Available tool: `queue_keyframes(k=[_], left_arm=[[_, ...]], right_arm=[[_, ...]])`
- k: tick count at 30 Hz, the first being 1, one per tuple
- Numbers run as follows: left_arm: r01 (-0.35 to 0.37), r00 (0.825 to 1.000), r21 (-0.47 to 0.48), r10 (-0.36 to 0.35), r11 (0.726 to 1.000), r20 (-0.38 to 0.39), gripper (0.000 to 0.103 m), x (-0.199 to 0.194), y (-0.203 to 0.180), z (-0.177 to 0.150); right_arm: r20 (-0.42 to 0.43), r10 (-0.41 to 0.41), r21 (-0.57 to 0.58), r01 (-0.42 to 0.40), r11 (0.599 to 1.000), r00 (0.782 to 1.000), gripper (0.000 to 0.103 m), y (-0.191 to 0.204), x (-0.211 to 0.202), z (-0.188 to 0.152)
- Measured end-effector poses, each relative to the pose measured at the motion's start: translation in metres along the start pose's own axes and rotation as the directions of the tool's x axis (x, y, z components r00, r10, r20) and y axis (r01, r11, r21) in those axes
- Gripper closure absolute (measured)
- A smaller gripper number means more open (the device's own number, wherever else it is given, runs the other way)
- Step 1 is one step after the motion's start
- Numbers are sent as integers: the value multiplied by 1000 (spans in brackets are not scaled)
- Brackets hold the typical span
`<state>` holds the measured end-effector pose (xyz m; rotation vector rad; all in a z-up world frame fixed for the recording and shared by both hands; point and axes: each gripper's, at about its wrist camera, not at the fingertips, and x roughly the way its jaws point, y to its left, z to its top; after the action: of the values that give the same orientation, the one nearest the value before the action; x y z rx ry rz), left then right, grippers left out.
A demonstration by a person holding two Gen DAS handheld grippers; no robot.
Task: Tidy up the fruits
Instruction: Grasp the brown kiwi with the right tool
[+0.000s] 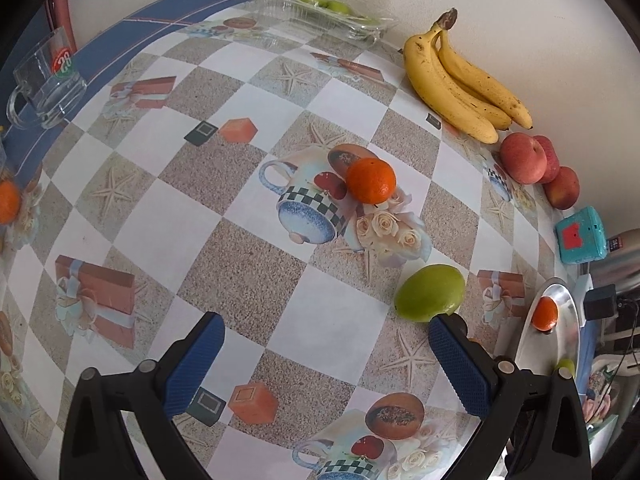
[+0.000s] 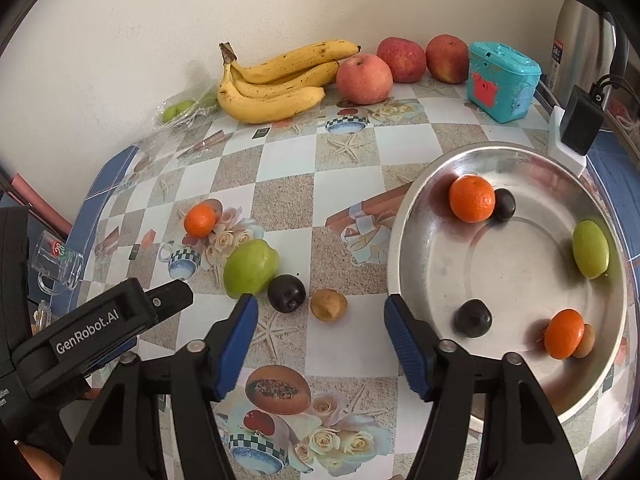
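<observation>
A metal plate on the right holds two tangerines, two dark plums, a green fruit and a small brown fruit. On the cloth lie a green fruit, a dark plum, a brown fruit and a tangerine. My right gripper is open and empty, just short of the plum and brown fruit. My left gripper is open and empty; its right finger almost touches the green fruit. The tangerine lies ahead of it. The plate shows at the right edge.
Bananas and three apples lie along the back wall, beside a teal box. A clear plastic tray with green fruits sits at the back left. A glass mug stands left. A kettle and charger stand right.
</observation>
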<state>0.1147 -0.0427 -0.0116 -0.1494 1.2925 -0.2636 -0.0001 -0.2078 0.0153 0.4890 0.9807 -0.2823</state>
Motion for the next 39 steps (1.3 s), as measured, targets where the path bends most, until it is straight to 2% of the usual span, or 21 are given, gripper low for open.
queue_keyframes(k=[5,39], left_arm=[[-3,1000,-7,3,1000,2,0,0,2,1],[-20,1000,-4,20,1000,-9,0,7,-2,0]], right_arm=[[-19,0,4,0,1000,1000,52,0,11,0],[-79,-1,18,3,1000,997,76,-5,46,0]])
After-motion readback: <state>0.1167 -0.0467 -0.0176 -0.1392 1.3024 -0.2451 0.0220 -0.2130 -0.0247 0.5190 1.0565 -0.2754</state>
